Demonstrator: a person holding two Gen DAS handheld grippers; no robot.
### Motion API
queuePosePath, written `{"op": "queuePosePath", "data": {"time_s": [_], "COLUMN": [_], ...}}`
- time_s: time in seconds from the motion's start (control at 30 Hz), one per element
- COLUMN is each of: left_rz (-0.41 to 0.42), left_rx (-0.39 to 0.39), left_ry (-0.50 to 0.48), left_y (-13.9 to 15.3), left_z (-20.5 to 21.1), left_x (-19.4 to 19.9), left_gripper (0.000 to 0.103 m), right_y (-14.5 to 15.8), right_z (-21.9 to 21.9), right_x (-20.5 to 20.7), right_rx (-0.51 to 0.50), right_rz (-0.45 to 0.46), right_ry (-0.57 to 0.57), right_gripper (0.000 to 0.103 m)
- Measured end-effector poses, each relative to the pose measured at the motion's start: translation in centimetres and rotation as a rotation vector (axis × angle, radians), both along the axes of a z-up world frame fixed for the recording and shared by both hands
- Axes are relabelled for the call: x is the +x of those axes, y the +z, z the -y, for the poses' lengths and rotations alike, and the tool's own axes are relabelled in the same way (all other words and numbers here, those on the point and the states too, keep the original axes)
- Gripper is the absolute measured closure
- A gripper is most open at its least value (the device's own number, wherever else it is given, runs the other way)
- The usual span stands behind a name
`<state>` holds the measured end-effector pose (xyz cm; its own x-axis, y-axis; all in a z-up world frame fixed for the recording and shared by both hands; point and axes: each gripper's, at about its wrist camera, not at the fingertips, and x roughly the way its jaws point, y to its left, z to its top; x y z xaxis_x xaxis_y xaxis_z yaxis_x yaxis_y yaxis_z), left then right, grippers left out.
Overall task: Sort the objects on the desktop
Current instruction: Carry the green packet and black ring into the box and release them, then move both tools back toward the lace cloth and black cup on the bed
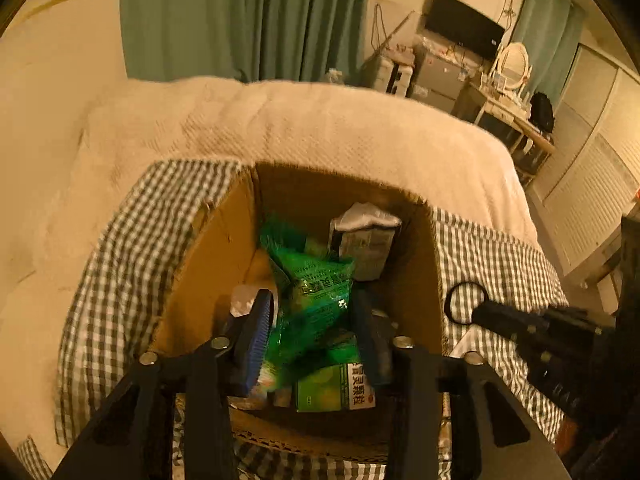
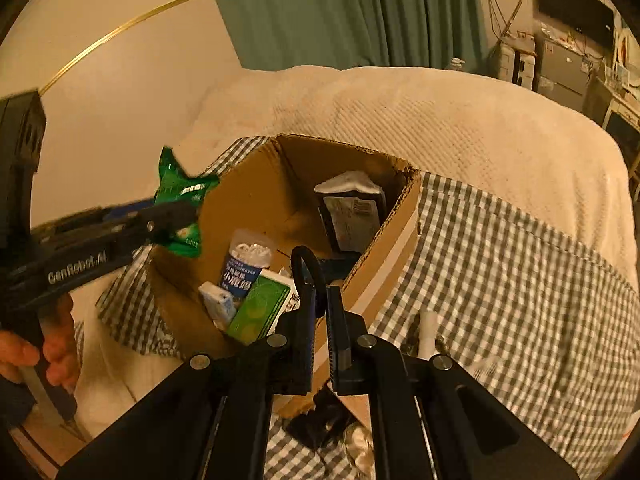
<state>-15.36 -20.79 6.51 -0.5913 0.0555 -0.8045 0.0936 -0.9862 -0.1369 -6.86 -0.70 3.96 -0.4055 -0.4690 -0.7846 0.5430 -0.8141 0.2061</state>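
Left gripper (image 1: 312,332), jaws spread around the green packet (image 1: 316,300) over the cardboard box (image 1: 208,264), should drop it centrally; right gripper (image 2: 319,320) seemingly pinches a black loop (image 2: 306,268).

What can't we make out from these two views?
- Left wrist view: whether the left tongs actually press on the green packet. Motion blur smears the contact.
- Right wrist view: what the black loop in the shut right tongs belongs to. The fingers hide the rest of it.
- Right wrist view: the white tube on the checked cloth. Its lower end is behind the tongs' body.
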Motion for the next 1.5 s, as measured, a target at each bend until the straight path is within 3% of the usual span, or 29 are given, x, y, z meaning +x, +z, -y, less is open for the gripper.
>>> {"op": "queuePosePath", "data": {"time_s": [0.03, 0.07, 0.1, 0.13, 0.17, 0.2, 0.33, 0.5, 0.83, 1.0, 1.17, 1.3, 1.5], "left_rz": [0.014, 0.023, 0.024, 0.011, 0.002, 0.001, 0.014, -0.004, -0.009, 0.007, -0.009, 0.029, 0.032], "left_rx": [0.0, -0.002, -0.007, -0.021, -0.032, -0.044, -0.089, -0.081, -0.036, -0.041, -0.04, -0.039, -0.114], "left_ry": [-0.004, -0.006, -0.005, 0.0, 0.003, 0.0, -0.008, -0.023, -0.108, -0.107, -0.022, 0.02, 0.02], "left_y": [-0.5, -0.8, -0.9, -0.9, -0.8, -0.8, -0.7, 0.2, 1.5, -0.8, -4.7, -8.3, -11.4], "left_z": [0.0, -0.1, -0.1, -0.2, -0.3, -0.4, -1.1, -3.1, -11.8, -15.8, -17.6, -17.9, -17.2], "left_x": [-0.1, -0.1, -0.2, -0.1, -0.1, -0.2, -0.5, 0.5, 4.5, 6.8, 9.1, 10.9, 13.6], "left_gripper": [0.036, 0.027, 0.014, 0.012, 0.011, 0.011, 0.011, 0.011, 0.008, 0.008, 0.008, 0.008, 0.008], "right_y": [0.1, 0.0, -0.1, -0.3, -0.2, -0.3, -0.4, -0.1, -0.3, -1.5, -2.7, -4.0, -7.6], "right_z": [0.1, 0.3, 0.5, 0.4, 0.3, 0.2, -0.9, -4.8, -14.0, -17.9, -20.7, -21.1, -20.1], "right_x": [-0.3, -0.3, -0.5, -0.8, -1.0, -1.0, -1.0, -0.4, 1.8, 3.1, 4.1, 4.8, 6.3], "right_rx": [-0.009, -0.021, -0.037, -0.048, -0.058, -0.061, -0.05, -0.013, 0.058, 0.108, 0.106, 0.114, 0.128], "right_rz": [-0.004, -0.007, -0.007, -0.005, -0.005, -0.013, -0.032, -0.051, -0.02, 0.01, 0.031, 0.042, 0.092], "right_ry": [0.004, 0.009, 0.013, 0.019, 0.023, 0.02, 0.004, -0.057, -0.191, -0.225, -0.244, -0.225, -0.14], "right_gripper": [0.098, 0.097, 0.091, 0.084, 0.069, 0.063, 0.063, 0.063, 0.063, 0.063, 0.063, 0.06, 0.058]}}
